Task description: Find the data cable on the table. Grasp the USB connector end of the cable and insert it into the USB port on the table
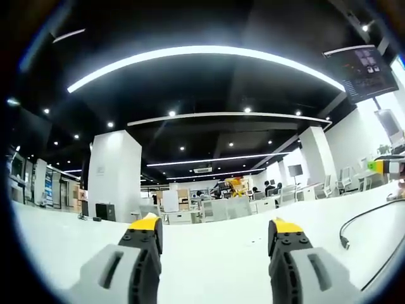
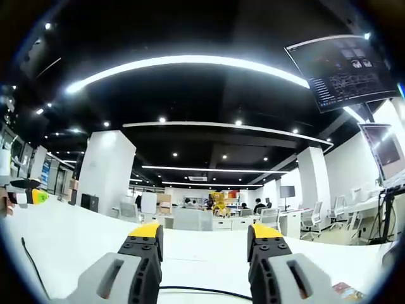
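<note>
- L view: left gripper (image 1: 215, 225) wide open, empty, low over the table (image 1: 63, 247). Cable (image 1: 367, 215) lies off to its right, plug (image 1: 343, 241) free on the top, well apart from the jaws.
- R view: right gripper (image 2: 206, 230) wide open too, nothing held. A cable run crosses the table low between its jaws.
- Port: can't spot it in either view.
- Risks, imo: pinching mid-cable instead of the plug leaves a floppy end; plug could skid on the slick top as the jaws close; wrong way up and it jams at the port.

A white table (image 1: 215, 259) — a black data cable (image 1: 344, 241) lies loose on its top.
</note>
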A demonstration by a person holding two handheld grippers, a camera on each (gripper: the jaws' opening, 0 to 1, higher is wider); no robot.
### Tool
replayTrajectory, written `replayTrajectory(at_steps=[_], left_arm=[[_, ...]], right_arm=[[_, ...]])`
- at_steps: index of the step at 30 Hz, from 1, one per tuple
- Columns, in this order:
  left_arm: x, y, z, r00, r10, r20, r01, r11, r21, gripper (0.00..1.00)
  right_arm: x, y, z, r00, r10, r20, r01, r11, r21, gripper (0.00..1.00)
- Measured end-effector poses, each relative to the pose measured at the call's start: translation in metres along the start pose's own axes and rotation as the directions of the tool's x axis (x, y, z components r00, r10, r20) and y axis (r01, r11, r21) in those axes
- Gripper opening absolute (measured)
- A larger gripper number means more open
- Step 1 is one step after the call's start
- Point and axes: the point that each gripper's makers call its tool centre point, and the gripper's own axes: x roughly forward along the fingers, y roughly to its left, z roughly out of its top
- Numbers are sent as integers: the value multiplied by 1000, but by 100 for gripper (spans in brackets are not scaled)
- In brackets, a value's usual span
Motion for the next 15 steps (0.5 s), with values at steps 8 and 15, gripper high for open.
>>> replayTrajectory(at_steps=[8,15], left_arm=[[0,-1,0,1000,-4,1,4,1000,1,67],[0,-4,0,1000,-14,0,14,1000,0,66]], right_arm=[[1,3,-1,1000,13,-7,-13,1000,-5,53],[2,8,-5,999,40,-25,-40,999,-28,51]])
